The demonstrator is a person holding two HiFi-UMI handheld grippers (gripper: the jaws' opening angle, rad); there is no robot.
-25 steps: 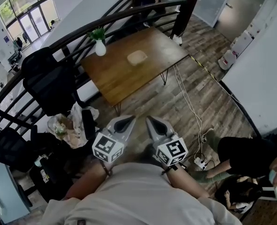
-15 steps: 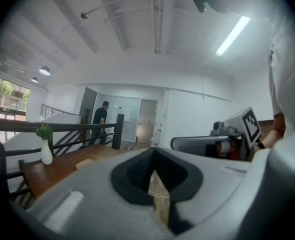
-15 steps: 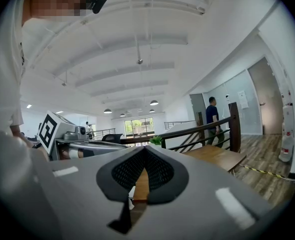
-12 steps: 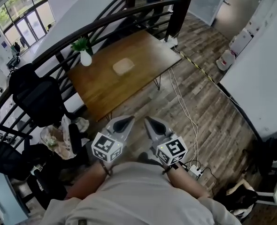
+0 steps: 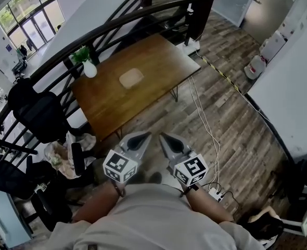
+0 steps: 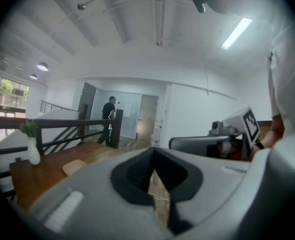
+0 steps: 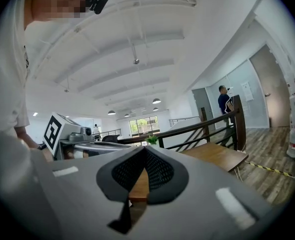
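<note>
A brown wooden tabletop (image 5: 143, 95) on thin dark legs stands on the plank floor (image 5: 216, 113), well ahead of the left gripper (image 5: 142, 136) and the right gripper (image 5: 166, 137), with its far edge along a black railing (image 5: 106, 27). A pale tan pad (image 5: 131, 78), square with rounded corners, lies flat on the tabletop near its middle, a little toward the railing side. A small white vase (image 5: 90, 70) holding green leaves stands upright at the tabletop's far left corner, apart from the pad and just beside the railing.
</note>
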